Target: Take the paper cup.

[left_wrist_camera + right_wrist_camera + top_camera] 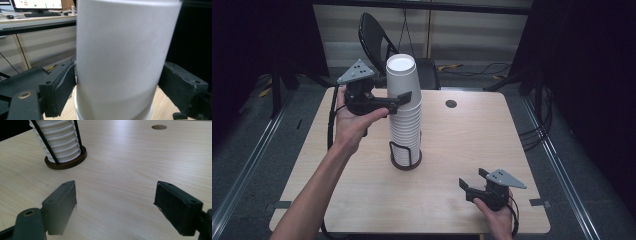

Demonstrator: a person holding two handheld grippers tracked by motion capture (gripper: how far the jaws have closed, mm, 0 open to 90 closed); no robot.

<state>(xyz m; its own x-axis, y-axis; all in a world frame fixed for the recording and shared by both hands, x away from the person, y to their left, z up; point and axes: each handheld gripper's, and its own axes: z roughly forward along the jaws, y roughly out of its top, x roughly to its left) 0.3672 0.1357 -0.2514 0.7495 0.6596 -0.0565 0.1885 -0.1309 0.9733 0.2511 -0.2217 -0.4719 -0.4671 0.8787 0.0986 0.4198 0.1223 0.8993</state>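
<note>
Centrally on the wooden table (pixel 452 150), a tall stack of white paper cups (pixel 404 115) stands upside down in a dark wire holder (pixel 404 159). The left gripper (pixel 399 98), held high, has its jaws around the top cup (pixel 122 57), clamped on it. The right gripper (pixel 473 186) rests near the table's front right, jaws spread apart.

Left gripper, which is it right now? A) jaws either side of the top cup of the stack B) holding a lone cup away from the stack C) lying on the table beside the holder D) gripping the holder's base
A: in the high view the left gripper is raised at the top cup of the stack, and its own view shows that cup between the jaws.
</note>
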